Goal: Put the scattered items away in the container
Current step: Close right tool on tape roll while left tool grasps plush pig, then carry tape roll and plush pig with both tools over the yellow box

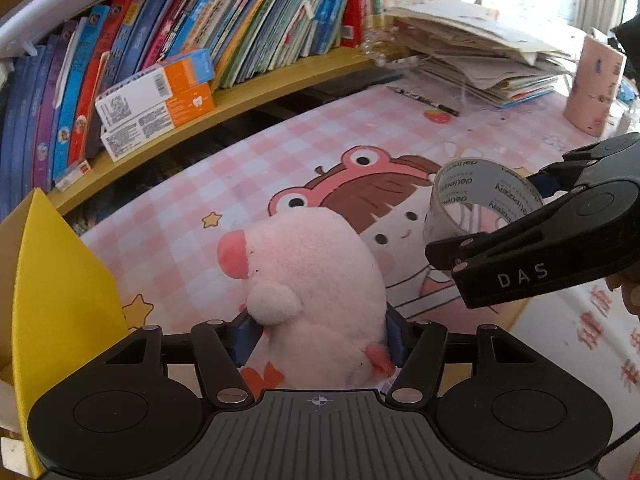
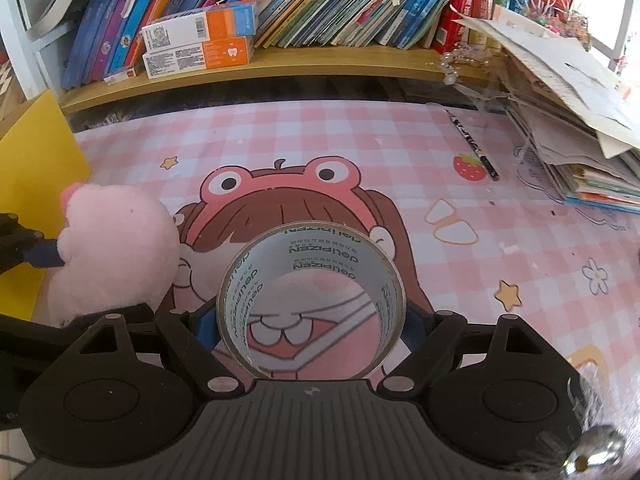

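Observation:
My left gripper (image 1: 320, 338) is shut on a pink plush pig (image 1: 316, 284) and holds it above the pink checked desk mat (image 1: 224, 184). The pig also shows at the left of the right wrist view (image 2: 116, 244). My right gripper (image 2: 310, 322) is shut on a roll of clear tape (image 2: 312, 296), held upright above the mat. The tape roll (image 1: 476, 200) and right gripper show at the right of the left wrist view. A yellow container (image 1: 52, 280) stands at the left edge, just left of the pig; its wall also shows in the right wrist view (image 2: 36, 168).
A wooden shelf (image 2: 280, 64) with books and orange-white boxes (image 2: 200, 40) runs along the back. A paper stack (image 2: 568, 120) sits at the right. A black pen (image 2: 472, 146) lies on the mat. A pink card (image 1: 596, 88) stands at far right.

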Demonstrator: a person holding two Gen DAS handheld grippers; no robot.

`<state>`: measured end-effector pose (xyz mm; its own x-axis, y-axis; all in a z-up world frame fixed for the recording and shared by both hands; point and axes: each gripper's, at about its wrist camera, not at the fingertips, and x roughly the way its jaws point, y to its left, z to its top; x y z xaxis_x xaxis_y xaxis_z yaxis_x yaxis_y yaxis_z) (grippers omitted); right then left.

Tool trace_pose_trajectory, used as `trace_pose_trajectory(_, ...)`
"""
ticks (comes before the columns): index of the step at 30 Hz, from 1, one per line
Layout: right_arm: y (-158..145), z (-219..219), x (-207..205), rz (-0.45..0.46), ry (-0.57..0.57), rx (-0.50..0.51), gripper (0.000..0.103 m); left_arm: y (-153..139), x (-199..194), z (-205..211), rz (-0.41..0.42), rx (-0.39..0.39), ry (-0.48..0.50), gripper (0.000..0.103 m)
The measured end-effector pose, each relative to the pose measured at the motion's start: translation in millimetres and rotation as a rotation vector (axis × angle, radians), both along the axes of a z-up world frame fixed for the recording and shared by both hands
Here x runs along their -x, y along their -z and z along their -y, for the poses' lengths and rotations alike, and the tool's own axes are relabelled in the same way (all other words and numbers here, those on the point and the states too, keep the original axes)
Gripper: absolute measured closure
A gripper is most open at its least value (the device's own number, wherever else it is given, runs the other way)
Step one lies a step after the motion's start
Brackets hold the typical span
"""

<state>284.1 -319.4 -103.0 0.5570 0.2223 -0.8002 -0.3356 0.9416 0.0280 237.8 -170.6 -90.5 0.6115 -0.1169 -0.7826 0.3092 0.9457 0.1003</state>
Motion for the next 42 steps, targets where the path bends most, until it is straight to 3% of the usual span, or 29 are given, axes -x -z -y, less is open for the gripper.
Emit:
trace_pose_trajectory(19, -51, 6, 67, 0.088, -0.013, -0.055, 0.020, -71, 78, -17, 0.144, 0.028, 0.015, 0.042)
trace_pose_trajectory(32, -79, -19, 116, 0.145, -0.110, -0.070, 0.020, -103, 138, -52, 0.209, 0.101, -0.074, 0.042)
trace_pose_trajectory(42, -92, -53, 140, 0.160, -0.253, -0.056, 0.020, -106, 175, -86, 0.215, 0.136, -0.182, 0.042)
